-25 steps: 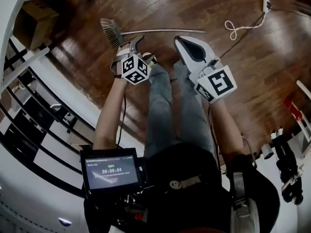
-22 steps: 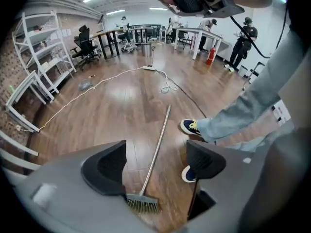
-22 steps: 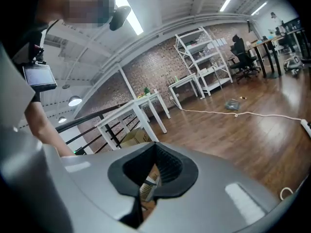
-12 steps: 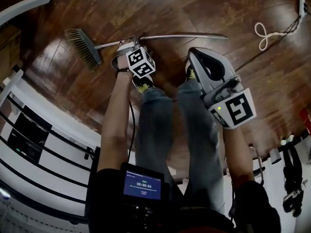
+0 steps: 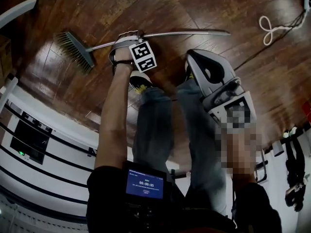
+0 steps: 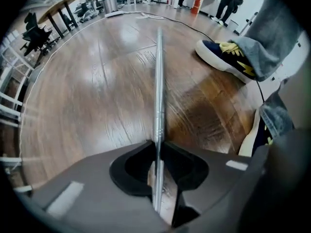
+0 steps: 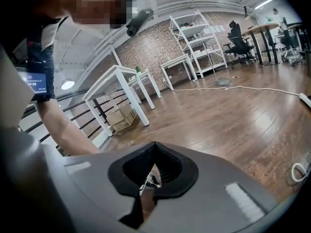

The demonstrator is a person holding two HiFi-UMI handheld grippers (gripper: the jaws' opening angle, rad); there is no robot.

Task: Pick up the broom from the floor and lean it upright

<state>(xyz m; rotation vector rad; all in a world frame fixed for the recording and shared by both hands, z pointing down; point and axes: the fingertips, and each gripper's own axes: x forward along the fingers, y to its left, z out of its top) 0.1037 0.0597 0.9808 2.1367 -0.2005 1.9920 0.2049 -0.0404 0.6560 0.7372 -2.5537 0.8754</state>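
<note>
Broom (image 5: pixel 160 34) lies flat on the wood floor (image 5: pixel 233 4), just beyond the person's dark shoe (image 5: pixel 138 81). Its brush head (image 5: pixel 74 50) sits well off to the shoe's left in the head view, and the metal shaft runs past the shoe to the right.

L gripper (image 5: pixel 127 35) is down on the shaft, just ahead of the shoe's toe, pointing at the floor. From the left gripper view I read its jaws as having just been closing, w/ the thin handle (image 6: pixel 159 81) between them. The pads now pinch it, so that's a grip on the broom, which is flat on the boards.

R gripper (image 5: pixel 190 57) hangs to the right of the shoe, over the other leg, clear of the broom. Its jaws are closed together w/ nothing between them.

White cord loop (image 5: pixel 272 25) lies well apart from the shoe, far right.
</note>
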